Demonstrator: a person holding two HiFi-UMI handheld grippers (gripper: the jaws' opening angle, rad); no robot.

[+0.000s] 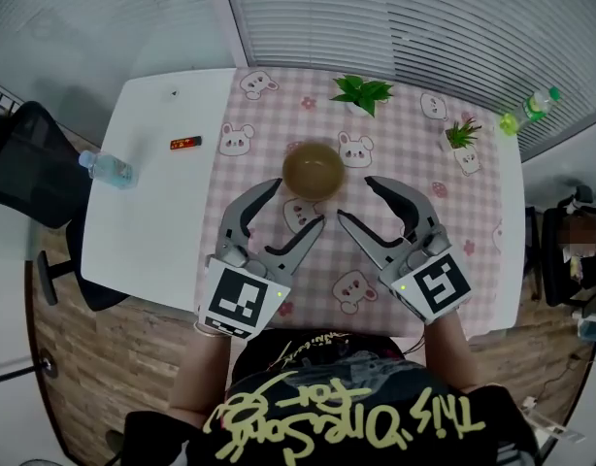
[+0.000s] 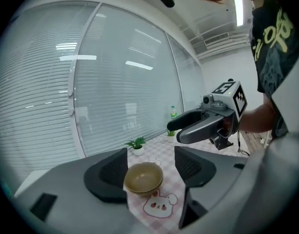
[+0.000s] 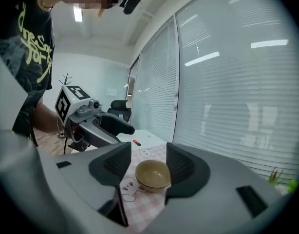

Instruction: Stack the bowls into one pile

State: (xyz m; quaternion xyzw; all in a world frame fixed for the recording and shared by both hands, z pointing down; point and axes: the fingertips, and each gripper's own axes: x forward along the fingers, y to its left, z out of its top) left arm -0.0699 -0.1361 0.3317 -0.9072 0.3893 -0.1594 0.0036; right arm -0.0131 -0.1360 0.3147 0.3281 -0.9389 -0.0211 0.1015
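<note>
Hovering near stacked bowls (image 1: pixel 314 170) on pink checked cloth (image 1: pixel 400 139), left tool (image 1: pixel 298 202) released, right tool (image 1: pixel 355 197) released

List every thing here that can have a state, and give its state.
bowls: nested in one pile, upright on the checked cloth.
left gripper: open, empty.
right gripper: open, empty.
clear bottle: lying on its side.
green bottle: upright.
</note>
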